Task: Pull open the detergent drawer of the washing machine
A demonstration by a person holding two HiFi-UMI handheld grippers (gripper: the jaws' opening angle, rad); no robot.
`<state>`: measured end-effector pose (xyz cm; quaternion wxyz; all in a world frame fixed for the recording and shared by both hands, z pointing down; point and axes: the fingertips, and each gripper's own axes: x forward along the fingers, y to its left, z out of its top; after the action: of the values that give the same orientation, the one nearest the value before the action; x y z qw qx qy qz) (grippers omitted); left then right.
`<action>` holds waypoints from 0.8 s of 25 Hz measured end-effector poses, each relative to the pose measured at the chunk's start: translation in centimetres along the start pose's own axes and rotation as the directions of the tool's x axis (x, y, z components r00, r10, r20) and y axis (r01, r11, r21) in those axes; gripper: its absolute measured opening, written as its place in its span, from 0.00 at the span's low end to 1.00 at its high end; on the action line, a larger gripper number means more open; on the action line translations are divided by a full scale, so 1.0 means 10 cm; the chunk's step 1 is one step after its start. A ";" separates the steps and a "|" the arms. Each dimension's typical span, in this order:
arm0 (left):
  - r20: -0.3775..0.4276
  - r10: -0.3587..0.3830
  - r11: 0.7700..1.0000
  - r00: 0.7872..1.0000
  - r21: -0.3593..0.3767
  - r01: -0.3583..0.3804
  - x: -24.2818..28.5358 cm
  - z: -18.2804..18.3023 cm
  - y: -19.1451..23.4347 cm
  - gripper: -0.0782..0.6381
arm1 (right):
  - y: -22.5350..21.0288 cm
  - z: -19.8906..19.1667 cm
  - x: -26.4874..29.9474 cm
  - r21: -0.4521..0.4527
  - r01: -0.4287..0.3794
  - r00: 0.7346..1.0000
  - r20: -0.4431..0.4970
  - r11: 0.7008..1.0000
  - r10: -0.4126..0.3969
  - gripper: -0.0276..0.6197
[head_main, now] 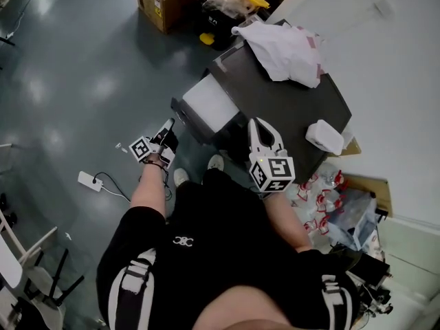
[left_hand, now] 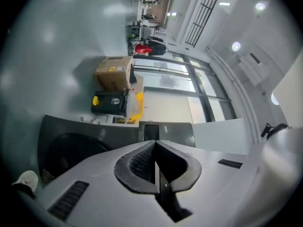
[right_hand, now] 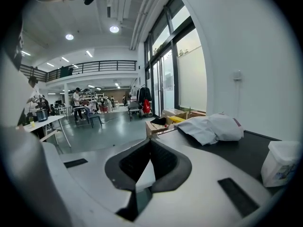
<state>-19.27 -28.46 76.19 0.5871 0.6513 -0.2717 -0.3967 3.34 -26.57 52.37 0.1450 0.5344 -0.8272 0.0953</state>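
The dark grey washing machine (head_main: pixel 289 102) stands in front of me, and its front with the round door (left_hand: pixel 71 150) fills the lower left of the left gripper view. A pale glossy panel (head_main: pixel 206 103) juts out at its front corner; I cannot tell whether it is the drawer. My left gripper (head_main: pixel 168 126) hangs just left of that corner. Its jaws are shut with nothing between them (left_hand: pixel 155 143), and the tips point at a small dark rectangle (left_hand: pixel 150 131) on the front panel. My right gripper (head_main: pixel 261 124) hovers over the machine's near edge, shut and empty (right_hand: pixel 150 142).
A white cloth (head_main: pixel 285 50) and a white container (head_main: pixel 324 136) lie on the machine's top. A cardboard box (head_main: pixel 161 2) and a black bin (head_main: pixel 213 23) stand behind it. Bottle packs (head_main: pixel 323 201) sit to the right, and a white power strip (head_main: pixel 89 181) lies on the floor at left.
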 end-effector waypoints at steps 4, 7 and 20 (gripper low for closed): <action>0.012 0.007 0.999 1.000 0.043 -0.008 -0.05 0.01 -0.05 0.11 | 0.01 0.03 0.01 -0.004 -0.012 1.000 0.010 1.000 0.012 0.05; 0.010 0.046 0.993 0.999 0.112 -0.047 -0.07 0.03 -0.16 0.11 | 0.03 0.05 0.01 0.004 -0.022 1.000 0.019 1.000 0.021 0.05; 0.163 0.402 0.445 0.901 0.825 -0.348 -0.46 0.46 -1.41 0.11 | 0.55 0.17 0.04 0.035 -0.147 0.983 0.118 0.988 0.142 0.05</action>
<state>-27.12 -24.90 63.29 0.2824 0.7854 -0.5476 -0.0592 -2.10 -25.18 50.91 0.0780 0.4805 -0.8686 0.0928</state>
